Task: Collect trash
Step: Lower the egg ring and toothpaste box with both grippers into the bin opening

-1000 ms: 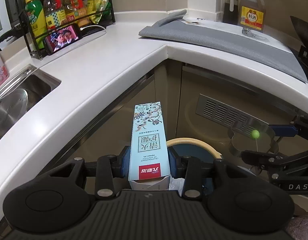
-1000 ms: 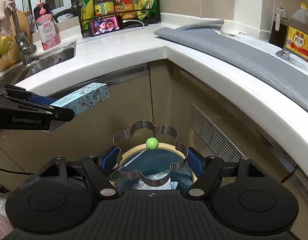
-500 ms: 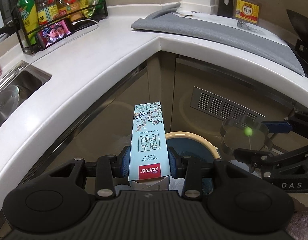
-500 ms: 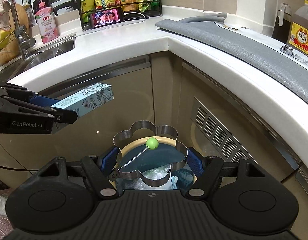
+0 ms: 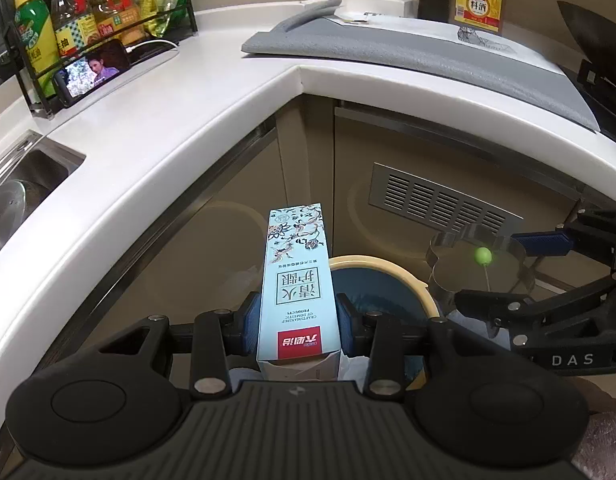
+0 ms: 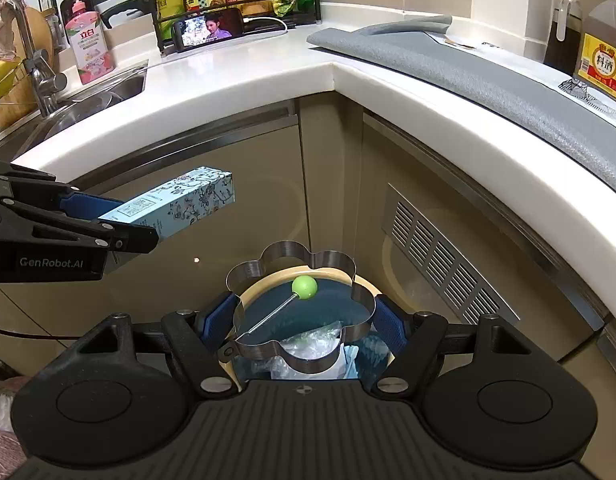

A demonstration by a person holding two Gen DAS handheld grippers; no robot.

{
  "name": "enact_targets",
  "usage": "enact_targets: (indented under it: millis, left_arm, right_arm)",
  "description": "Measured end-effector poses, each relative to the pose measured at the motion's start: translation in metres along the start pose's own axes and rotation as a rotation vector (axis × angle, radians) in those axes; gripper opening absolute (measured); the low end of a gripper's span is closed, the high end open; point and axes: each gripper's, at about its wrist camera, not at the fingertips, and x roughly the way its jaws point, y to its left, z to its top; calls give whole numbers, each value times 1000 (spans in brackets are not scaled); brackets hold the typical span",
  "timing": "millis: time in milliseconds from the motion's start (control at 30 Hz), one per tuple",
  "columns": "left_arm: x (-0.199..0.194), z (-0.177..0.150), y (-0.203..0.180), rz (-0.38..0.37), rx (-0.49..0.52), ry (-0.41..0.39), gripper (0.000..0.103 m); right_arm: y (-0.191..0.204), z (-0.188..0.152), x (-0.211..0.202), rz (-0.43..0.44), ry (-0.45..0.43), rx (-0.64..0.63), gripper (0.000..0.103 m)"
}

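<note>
My left gripper (image 5: 297,322) is shut on a long light-blue flowered carton (image 5: 297,280), held out over the near left rim of a round bin (image 5: 392,270) with a cream rim and blue liner. The same carton (image 6: 180,202) shows in the right wrist view, sticking out of the left gripper (image 6: 108,220). My right gripper (image 6: 304,318) is shut on a flower-shaped steel ring mould (image 6: 296,312) with a green knob on a wire handle, right above the bin (image 6: 268,284). Clear plastic trash (image 6: 312,344) lies inside the bin. From the left wrist view the mould (image 5: 474,258) hangs to the right.
A white corner countertop (image 6: 268,80) curves above the bin, with beige cabinet doors and a vent grille (image 6: 444,256) below. A grey mat (image 6: 468,68), a cooking-wine jug (image 6: 602,56), a bottle rack with a phone (image 6: 208,32) and a sink (image 6: 100,92) sit on top.
Both views have tilted slightly downward, so the counter sits higher in frame and more of the bin shows. Carton and ring mould stay gripped as before.
</note>
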Motion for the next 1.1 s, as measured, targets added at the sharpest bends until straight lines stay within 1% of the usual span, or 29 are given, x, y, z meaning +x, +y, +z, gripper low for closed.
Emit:
enact_targets:
  millis: [800,1100]
  left_arm:
    - [28,2,-3,-32,26,78,43]
    - [46,4,-4,-41,23,119,43]
  right_arm:
    - [-7,4,23,4,70,19,76]
    - [-10,6,26,-3,98,35,76]
